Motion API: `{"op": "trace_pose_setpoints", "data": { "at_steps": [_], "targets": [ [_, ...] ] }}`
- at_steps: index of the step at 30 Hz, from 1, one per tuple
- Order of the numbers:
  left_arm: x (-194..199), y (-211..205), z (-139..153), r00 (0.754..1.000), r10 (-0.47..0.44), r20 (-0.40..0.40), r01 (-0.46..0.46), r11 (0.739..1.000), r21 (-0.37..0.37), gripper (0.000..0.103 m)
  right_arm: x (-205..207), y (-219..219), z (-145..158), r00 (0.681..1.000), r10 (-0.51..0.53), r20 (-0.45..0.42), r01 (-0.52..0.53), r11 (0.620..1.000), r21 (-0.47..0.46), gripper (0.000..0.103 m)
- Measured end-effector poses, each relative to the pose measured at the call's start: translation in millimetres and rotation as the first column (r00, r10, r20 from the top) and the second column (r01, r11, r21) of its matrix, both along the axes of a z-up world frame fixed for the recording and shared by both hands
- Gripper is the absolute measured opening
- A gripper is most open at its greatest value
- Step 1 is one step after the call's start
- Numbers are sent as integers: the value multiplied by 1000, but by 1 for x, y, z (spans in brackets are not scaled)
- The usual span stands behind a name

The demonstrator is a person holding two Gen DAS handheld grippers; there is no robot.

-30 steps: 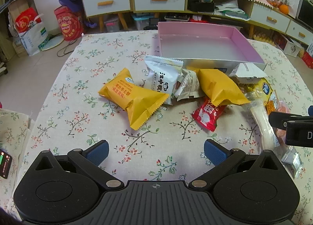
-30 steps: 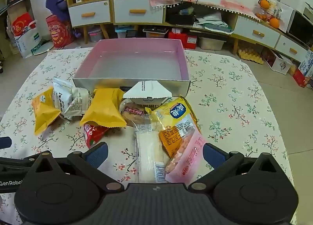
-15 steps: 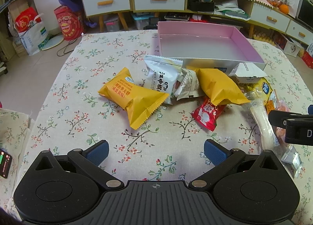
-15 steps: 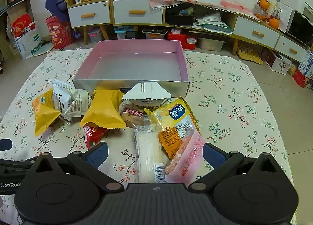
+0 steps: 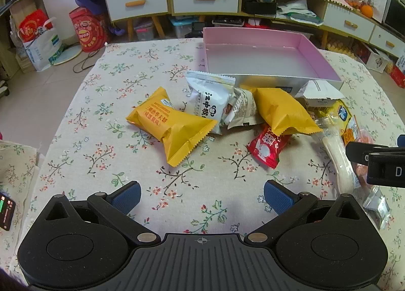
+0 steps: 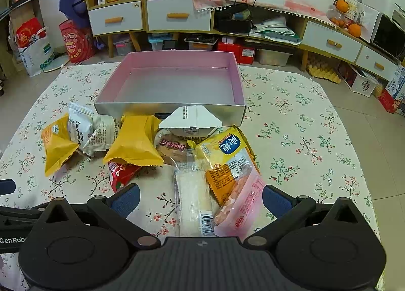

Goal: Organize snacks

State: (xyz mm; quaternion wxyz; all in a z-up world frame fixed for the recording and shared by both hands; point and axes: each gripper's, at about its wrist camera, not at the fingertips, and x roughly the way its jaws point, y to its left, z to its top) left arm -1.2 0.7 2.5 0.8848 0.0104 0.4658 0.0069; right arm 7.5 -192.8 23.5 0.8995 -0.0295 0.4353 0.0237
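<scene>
An empty pink box (image 5: 255,55) (image 6: 174,83) stands at the far side of the floral table. Several snack packs lie in front of it: a yellow pack (image 5: 172,124), a white pack (image 5: 210,98), a second yellow pack (image 5: 281,111) (image 6: 136,141), a red pack (image 5: 267,146), a long white pack (image 6: 195,202) and a pink pack (image 6: 240,210). My left gripper (image 5: 201,197) is open and empty, hovering near the table's front. My right gripper (image 6: 200,200) is open, with the long white and pink packs lying between its fingers.
A floral tablecloth (image 6: 291,119) covers the table, with its edge at the right. Cabinets with drawers (image 6: 177,15) and floor clutter stand behind. The right gripper's body (image 5: 379,162) shows at the left view's right edge. A small device (image 5: 6,208) lies at far left.
</scene>
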Motion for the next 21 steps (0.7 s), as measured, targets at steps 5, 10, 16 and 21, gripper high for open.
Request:
{"op": "trace_pose_setpoints", "data": {
  "at_steps": [5, 10, 16, 21],
  "targets": [
    [0, -1, 0, 1000, -1, 0, 1, 1000, -1, 103, 0, 0, 0, 1000, 1, 0, -1, 1000, -1, 78],
    [-1, -1, 0, 1000, 0, -1, 0, 1000, -2, 103, 0, 0, 0, 1000, 1, -1, -1, 1000, 0, 78],
    [-3, -3, 2, 1000, -6, 1, 6, 1000, -7, 103, 0, 1, 0, 1000, 5, 0, -5, 1000, 2, 78],
    [-2, -2, 2, 1000, -1, -4, 1, 1000, -8, 103, 0, 2, -1, 1000, 2, -1, -2, 1000, 1, 78]
  ]
}}
